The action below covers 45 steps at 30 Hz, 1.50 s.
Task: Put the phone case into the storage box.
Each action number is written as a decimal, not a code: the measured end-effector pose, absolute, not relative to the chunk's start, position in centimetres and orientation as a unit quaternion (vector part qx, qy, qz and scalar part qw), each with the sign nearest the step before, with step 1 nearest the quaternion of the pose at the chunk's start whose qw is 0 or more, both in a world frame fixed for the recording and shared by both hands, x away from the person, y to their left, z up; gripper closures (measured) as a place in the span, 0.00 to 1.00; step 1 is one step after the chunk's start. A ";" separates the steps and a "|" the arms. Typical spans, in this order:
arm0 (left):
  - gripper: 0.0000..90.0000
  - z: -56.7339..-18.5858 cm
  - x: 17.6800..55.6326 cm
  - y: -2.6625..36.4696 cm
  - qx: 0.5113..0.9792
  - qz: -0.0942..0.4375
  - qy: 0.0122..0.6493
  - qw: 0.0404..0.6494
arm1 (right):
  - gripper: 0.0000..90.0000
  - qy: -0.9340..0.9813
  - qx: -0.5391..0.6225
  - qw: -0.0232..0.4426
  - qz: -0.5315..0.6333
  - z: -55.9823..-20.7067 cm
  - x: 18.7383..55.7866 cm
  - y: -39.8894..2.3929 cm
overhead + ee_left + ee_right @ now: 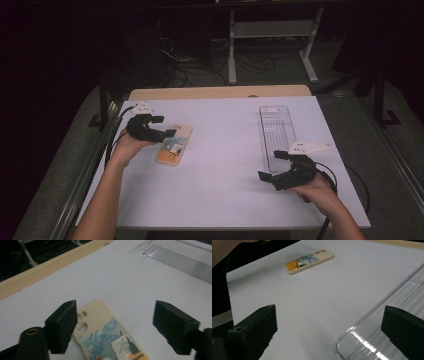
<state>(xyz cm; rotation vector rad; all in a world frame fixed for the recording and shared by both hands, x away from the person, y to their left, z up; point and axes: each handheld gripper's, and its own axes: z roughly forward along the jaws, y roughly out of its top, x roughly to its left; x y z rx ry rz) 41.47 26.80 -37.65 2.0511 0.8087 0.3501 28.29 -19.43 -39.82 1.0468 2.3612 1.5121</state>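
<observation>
Two forearms are coming in from the bottom edge of the high view, each hand carrying a black gripper over the white counter [220,150]. Starting at the left, the left gripper [164,126] is sitting at about nine o'clock on the counter, its fingers [62,325] standing apart with nothing pressed between them. Just beside it, a phone case [174,144] is lying flat on the counter, cream-edged with a painted picture of blue sky and yellow ground on its back. In the left gripper view the case's camera-cutout end is lying between the two fingers, close against the left-hand one, while the right-hand finger is standing well clear of it; whether the near finger is actually touching the case I cannot tell. A strip of bare wood [220,92] is showing along the counter's far edge at twelve o'clock. Moving right, a long clear plastic tray [276,131] is lying with its length running from about one o'clock toward four o'clock, well apart from the phone case. At the tray's near end, around four o'clock, the right gripper [272,165] is hovering with its fingers [254,332] spread wide and holding nothing; in the right gripper view the tray's rounded corner is lying between them, with the right-hand finger over the tray and the left-hand finger over bare counter.
</observation>
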 end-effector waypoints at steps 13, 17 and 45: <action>0.65 -40.5 42.7 27.8 0.835 0.145 0.348 0.401 | 0.00 0.786 0.350 0.073 0.504 -39.8 28.3 -19.5; 0.74 -41.5 43.0 28.1 0.837 0.145 0.367 0.380 | 0.00 0.787 0.350 0.073 0.504 -39.8 28.3 -19.5; 1.00 -44.6 43.9 28.5 0.824 0.178 0.408 0.351 | 0.00 0.786 0.350 0.073 0.505 -39.9 28.3 -19.5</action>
